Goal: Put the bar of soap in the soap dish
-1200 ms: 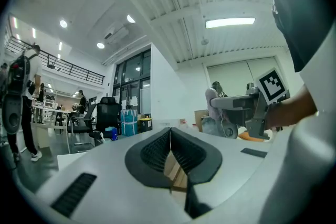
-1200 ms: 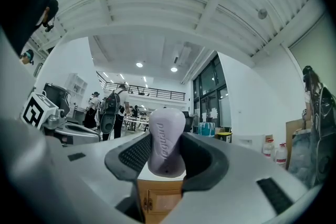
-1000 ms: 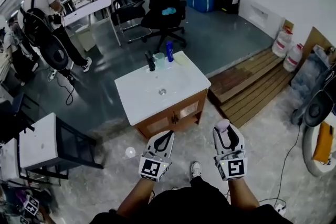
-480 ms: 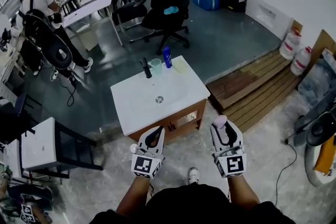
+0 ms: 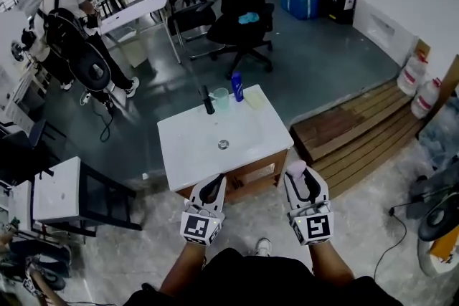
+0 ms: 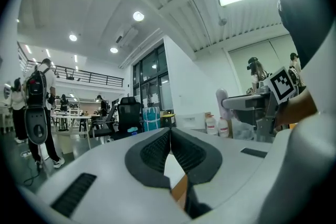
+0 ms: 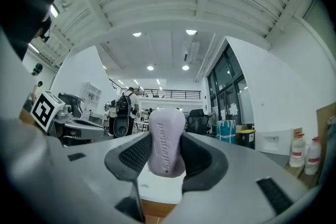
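A pale pink bar of soap [image 7: 167, 141] stands upright between the jaws of my right gripper [image 7: 167, 157], which is shut on it. In the head view the soap [image 5: 295, 168] pokes out of the right gripper [image 5: 297, 179] just off the near right corner of the white washbasin cabinet [image 5: 193, 154]. A pale yellow soap dish [image 5: 254, 98] lies at the cabinet's far right corner, beside a blue bottle [image 5: 237, 86], a clear cup [image 5: 221, 98] and a black tap [image 5: 207, 100]. My left gripper [image 5: 212, 188] hovers at the cabinet's near edge. Its jaws are shut with nothing between them [image 6: 169, 140].
A black office chair [image 5: 244, 18] stands beyond the cabinet. A white table on a black frame [image 5: 57, 190] is at the left, a wooden pallet [image 5: 358, 125] and water jugs [image 5: 423, 82] at the right. People [image 5: 64, 18] stand at the far left.
The cabinet has drawn nearer to both grippers, which now sit at its near edge. The soap stays held in the right gripper. The left stays shut.
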The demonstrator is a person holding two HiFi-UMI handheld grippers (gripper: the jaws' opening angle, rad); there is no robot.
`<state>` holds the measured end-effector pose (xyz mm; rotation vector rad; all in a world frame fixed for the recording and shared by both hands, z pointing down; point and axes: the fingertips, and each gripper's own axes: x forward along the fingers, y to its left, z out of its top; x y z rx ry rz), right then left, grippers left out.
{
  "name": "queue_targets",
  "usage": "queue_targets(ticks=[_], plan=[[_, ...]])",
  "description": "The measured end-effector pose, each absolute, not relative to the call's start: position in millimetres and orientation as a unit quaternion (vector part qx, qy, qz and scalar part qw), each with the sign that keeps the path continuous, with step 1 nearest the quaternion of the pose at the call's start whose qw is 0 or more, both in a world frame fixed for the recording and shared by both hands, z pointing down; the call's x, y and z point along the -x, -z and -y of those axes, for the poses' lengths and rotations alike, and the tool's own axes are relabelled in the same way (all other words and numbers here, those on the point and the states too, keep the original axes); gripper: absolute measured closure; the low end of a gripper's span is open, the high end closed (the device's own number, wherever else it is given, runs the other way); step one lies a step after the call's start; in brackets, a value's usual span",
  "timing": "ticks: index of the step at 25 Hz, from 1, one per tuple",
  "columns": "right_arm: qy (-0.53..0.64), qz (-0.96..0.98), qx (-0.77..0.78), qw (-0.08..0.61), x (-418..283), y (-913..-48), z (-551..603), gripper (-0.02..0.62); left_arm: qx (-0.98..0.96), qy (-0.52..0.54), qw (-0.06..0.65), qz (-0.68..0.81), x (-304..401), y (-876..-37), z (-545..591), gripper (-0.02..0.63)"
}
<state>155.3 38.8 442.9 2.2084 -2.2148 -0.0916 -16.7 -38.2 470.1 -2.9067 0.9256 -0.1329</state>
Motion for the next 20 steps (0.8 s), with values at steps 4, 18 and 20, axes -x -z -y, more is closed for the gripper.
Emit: queue_targets(ticks=[4, 18, 20], plan=[[0.030, 0.717, -0.697, -0.006, -156.0, -447.9, -22.0, 0.407, 0.949, 0.048, 0.038, -0.310, 15.9, -476.0, 46.0, 0.584], [0.032, 0.740, -0.672, -0.015, -152.8, -466.2, 101.7, 0.407, 0.943, 0.065, 0.036, -0.325, 17.8, -486.3, 144.5, 0.584], [0.030, 0.745, -0.666, -0.015, -148.2, -468.6, 125.5, 0.407, 0.940, 0.068, 0.037, -0.332, 22.2, -488.4, 165.7, 0.584]])
